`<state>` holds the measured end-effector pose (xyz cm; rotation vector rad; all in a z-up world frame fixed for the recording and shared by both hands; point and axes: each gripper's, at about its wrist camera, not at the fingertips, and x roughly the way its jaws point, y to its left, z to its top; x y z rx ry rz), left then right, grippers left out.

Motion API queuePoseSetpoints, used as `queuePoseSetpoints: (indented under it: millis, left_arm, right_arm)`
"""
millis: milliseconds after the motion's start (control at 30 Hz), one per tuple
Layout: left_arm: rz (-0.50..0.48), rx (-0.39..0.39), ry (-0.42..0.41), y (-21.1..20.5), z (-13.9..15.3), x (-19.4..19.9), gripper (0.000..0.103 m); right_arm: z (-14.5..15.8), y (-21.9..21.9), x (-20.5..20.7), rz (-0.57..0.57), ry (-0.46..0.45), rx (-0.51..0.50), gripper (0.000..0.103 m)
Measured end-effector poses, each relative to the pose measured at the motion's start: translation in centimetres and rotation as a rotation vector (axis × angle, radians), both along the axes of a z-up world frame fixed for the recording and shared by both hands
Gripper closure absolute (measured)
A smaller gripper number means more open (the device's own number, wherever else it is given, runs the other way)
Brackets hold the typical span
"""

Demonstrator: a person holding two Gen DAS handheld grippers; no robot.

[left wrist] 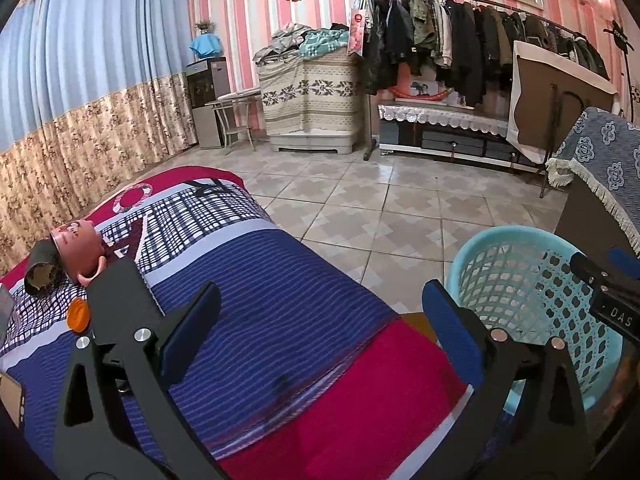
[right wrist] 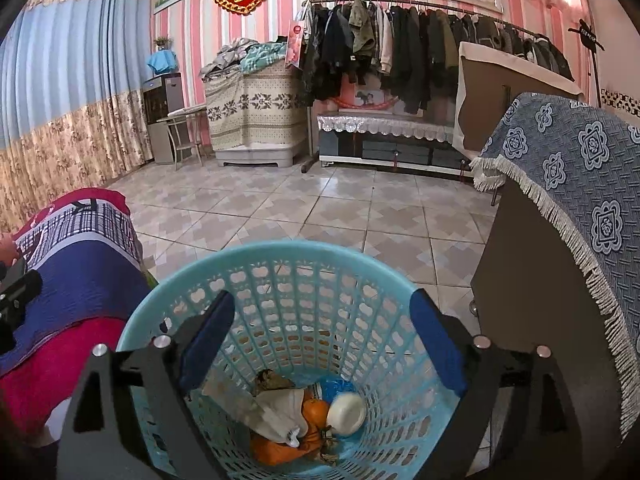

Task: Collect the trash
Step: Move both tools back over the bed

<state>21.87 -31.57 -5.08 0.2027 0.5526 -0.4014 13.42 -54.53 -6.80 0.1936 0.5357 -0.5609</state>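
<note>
A bed [left wrist: 280,280] covered with a red, blue and checked bedspread fills the left of the left wrist view, and its corner is seen at the left edge of the right wrist view. A tiled floor [left wrist: 360,200] lies beyond it, with a rack of dark clothes [left wrist: 460,40] along the striped far wall.

A turquoise lattice basket [right wrist: 280,264] is set on the floor just beside the bed's foot, between the bed and a cabinet draped with a blue fringed cloth [right wrist: 580,160]. Trash is seen at its bottom: crumpled pale paper [right wrist: 276,408], orange peel [right wrist: 316,410], a white round piece [right wrist: 346,414] and a blue scrap [right wrist: 334,388].

The right gripper [right wrist: 324,344] is held over the basket mouth, its blue pads spread apart with nothing between them. The left gripper [left wrist: 320,332] is held over the bedspread, its jaws wide apart and empty.

On the bed's far left, a pink mug [left wrist: 80,248] lies tipped on its side, touching a dark cardboard tube [left wrist: 42,272]. A small orange disc [left wrist: 78,314] rests near them.
</note>
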Motion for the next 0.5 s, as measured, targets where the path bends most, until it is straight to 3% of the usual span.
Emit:
queuePoseSetpoints:
  millis: [500]
  left_arm:
    - [0.009,0.015,-0.006,1.8,-0.3,-1.0,0.006]
  right_arm:
    - [0.9,1.1,0.5,0.019,0.008,-0.021,0.015]
